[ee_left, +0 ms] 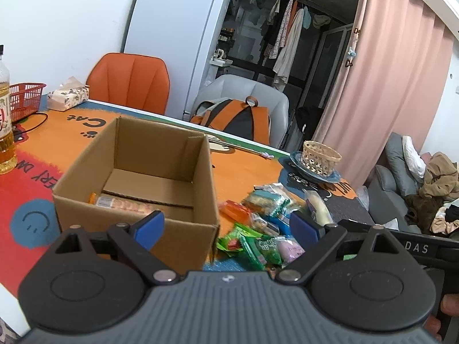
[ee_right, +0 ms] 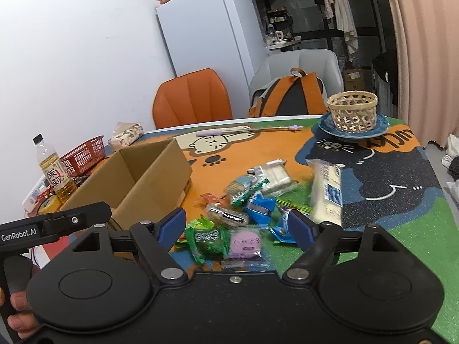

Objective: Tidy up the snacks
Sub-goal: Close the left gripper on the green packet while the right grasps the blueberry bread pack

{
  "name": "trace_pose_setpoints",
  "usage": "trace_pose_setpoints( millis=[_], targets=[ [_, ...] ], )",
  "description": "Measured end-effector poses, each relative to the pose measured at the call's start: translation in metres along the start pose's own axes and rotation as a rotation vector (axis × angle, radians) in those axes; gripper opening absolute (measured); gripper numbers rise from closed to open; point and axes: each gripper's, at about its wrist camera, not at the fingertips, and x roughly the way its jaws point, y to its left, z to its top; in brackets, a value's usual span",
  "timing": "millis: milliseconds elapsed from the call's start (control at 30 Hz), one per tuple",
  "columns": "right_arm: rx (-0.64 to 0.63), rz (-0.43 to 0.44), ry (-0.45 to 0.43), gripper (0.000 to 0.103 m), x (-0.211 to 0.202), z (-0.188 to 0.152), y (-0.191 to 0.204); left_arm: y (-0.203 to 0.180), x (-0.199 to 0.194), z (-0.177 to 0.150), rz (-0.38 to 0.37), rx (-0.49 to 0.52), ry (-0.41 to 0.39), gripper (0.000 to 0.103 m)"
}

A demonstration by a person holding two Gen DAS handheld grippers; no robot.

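Observation:
An open cardboard box (ee_left: pixel 134 177) stands on the table and holds one orange-striped snack pack (ee_left: pixel 123 204); the box also shows in the right wrist view (ee_right: pixel 137 180). A heap of snack packets (ee_left: pixel 258 223) lies to its right, among them a green pack (ee_right: pixel 208 240), a purple pack (ee_right: pixel 246 243), a blue pack (ee_right: pixel 261 207) and a long white pack (ee_right: pixel 327 192). My left gripper (ee_left: pixel 226 226) is open and empty, above the box's near right corner. My right gripper (ee_right: pixel 236 226) is open and empty, just above the near packets.
A wicker basket (ee_right: pixel 352 110) sits on a blue plate (ee_right: pixel 381 127) at the far right. An oil bottle (ee_right: pixel 54 169), a red basket (ee_right: pixel 83 154) and a tissue pack (ee_right: pixel 126 134) stand at the left. Two chairs and a backpack (ee_right: pixel 292 94) are behind the table.

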Motion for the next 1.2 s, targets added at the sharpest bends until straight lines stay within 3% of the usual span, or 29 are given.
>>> trace_pose_setpoints(
  millis=[367,867,1200],
  targets=[
    [0.025,-0.053,0.013,0.088,0.000,-0.013,-0.019,-0.013,0.009,-0.015,-0.013,0.011,0.020,0.093],
    [0.069,-0.079,0.008,0.088,0.004,-0.023,-0.045,-0.028,0.032,-0.033,-0.044,0.044,0.074,0.093],
    [0.067,-0.104,0.018,0.087,0.016,-0.023,-0.061,-0.038,0.058,-0.042,-0.019,0.017,0.093,0.091]
  ],
)
